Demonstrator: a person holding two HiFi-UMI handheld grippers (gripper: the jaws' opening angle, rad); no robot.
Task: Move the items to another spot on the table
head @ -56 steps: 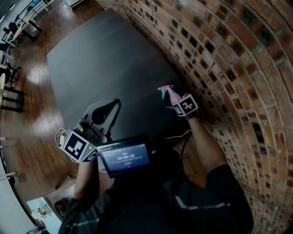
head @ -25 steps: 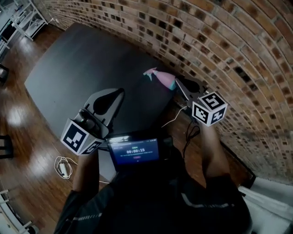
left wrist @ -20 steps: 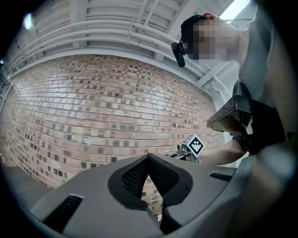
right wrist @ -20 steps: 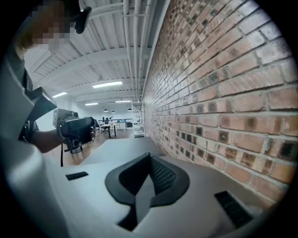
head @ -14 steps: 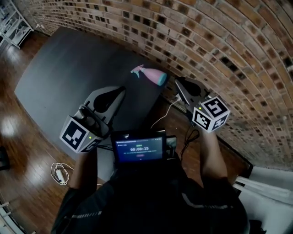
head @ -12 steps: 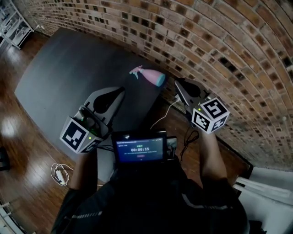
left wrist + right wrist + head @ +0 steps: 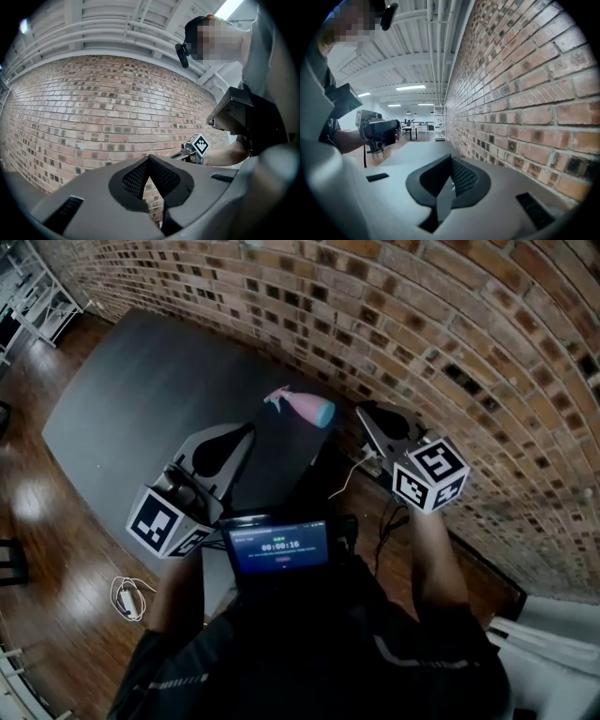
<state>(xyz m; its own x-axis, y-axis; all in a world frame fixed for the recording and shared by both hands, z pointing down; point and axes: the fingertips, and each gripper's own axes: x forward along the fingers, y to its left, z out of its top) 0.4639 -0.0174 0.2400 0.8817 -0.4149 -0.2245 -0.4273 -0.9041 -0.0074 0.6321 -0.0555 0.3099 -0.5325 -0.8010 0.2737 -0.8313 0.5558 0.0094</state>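
Observation:
A pink spray bottle (image 7: pixel 302 408) with a teal base lies on its side on the black table (image 7: pixel 150 399), near the table's right end and close to the brick wall. My right gripper (image 7: pixel 362 412) hovers to the right of the bottle, off the table's end, shut and empty. My left gripper (image 7: pixel 249 427) is held over the table's near edge, below and left of the bottle, also shut with nothing in it. In the left gripper view the jaws (image 7: pixel 149 157) meet against the wall. The right gripper view shows shut jaws (image 7: pixel 451 157) above the table.
The brick wall (image 7: pixel 450 324) runs along the table's far side. A screen (image 7: pixel 277 546) sits at the person's chest. A white cable (image 7: pixel 349 468) hangs off the table's end, and another cable (image 7: pixel 129 595) lies on the wooden floor. Shelving (image 7: pixel 37 298) stands at the far left.
The right gripper, which was at the bottle at first, has come away and drawn back toward the person. The bottle now lies alone on the table. The left gripper has barely moved.

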